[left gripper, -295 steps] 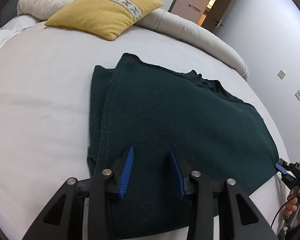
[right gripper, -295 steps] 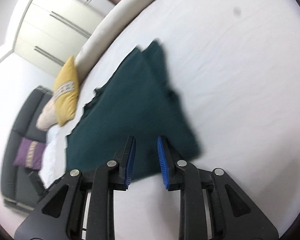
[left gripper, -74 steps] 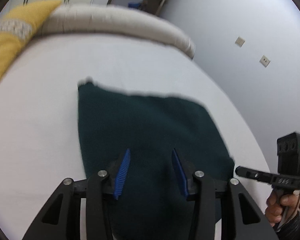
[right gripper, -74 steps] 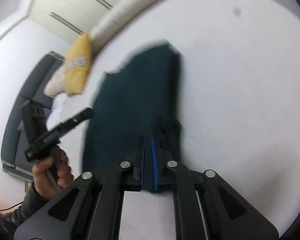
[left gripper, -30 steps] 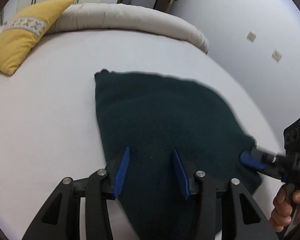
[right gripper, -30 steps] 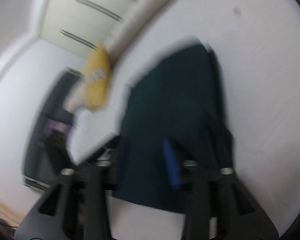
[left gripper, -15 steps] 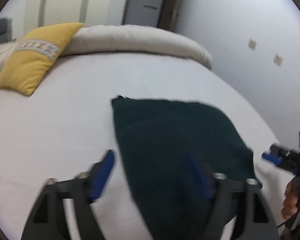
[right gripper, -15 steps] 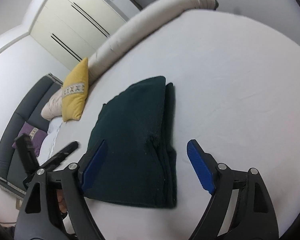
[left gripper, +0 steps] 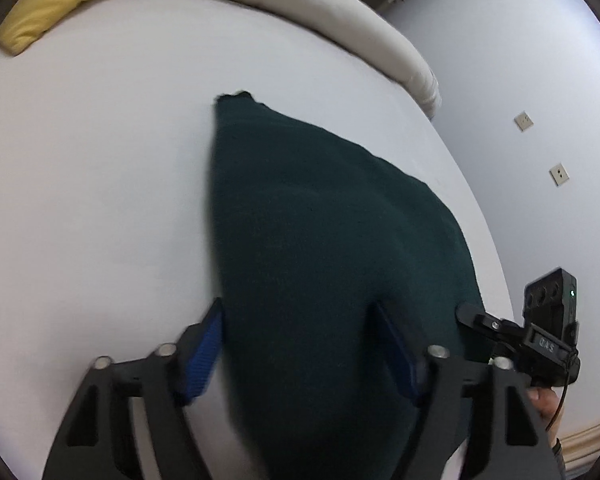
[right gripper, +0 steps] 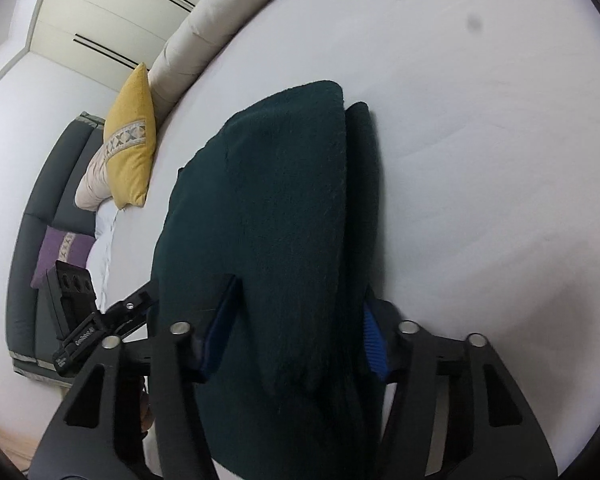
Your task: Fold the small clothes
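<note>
White bedding covers the bed you are working on, with the folded dark green garment lying near its middle. A yellow pillow leans against the beige bolster beyond the garment, well apart from it. Your left gripper straddles the garment's near end; its jaws are closing, the cloth lies between them, and the pads do not press it. Your right gripper sits at the garment's other near corner, its jaws also closing around the thick folded edge; you cannot tell whether its pads already pinch the cloth.
</note>
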A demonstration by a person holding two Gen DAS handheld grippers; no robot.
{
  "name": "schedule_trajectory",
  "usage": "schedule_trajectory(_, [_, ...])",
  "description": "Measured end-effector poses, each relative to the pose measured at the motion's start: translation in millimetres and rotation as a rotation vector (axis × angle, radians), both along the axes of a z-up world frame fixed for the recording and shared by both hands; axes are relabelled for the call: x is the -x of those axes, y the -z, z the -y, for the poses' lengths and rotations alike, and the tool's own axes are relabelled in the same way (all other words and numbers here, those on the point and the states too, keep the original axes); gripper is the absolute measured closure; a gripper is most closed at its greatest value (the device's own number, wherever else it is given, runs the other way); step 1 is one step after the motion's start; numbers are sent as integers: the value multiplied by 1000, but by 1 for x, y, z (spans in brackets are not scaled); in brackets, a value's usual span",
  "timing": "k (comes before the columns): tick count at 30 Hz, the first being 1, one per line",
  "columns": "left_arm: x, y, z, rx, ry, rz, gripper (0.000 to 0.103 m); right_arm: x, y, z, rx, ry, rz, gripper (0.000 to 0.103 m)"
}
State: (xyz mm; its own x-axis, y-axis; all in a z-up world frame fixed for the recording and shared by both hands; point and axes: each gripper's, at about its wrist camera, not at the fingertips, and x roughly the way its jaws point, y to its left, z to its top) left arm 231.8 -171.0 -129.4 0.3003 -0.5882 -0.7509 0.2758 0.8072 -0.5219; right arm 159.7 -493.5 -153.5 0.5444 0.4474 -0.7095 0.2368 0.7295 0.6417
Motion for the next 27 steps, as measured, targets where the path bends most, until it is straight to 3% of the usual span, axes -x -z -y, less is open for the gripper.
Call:
schedule_trajectory(2, [-2, -1, 9, -33, 14, -4, 37, -6, 4, 2, -18, 5, -17, 69])
schedule_trajectory(5, [-5, -3, 13, -64, 20, -10, 47, -12, -3, -14, 94, -18, -28, 73])
schedule_trajectory(9, [-1, -16, 11, -115, 39, 14, 62, -16, -26, -50, 338, -53, -42, 79])
schedule_trajectory(11, [8, -28, 8, -143, 49, 35, 65, -14, -46, -82, 527, -96, -32, 81])
schedule_trajectory(13, [19, -40, -2, -165, 51, 64, 66, -6, -70, -111, 640, -139, 15, 81])
schedule_trajectory(18, [59, -79, -53, -178, 31, 140, 66, 23, -113, -169, 661, -187, 132, 81])
schedule_trajectory(22, [86, -112, -94, -217, 31, 209, 66, 45, -137, -214, 621, -225, 190, 81])
schedule_trajectory(27, [117, -136, -140, -277, 8, 277, 66, 58, -148, -264, 566, -262, 234, 81])
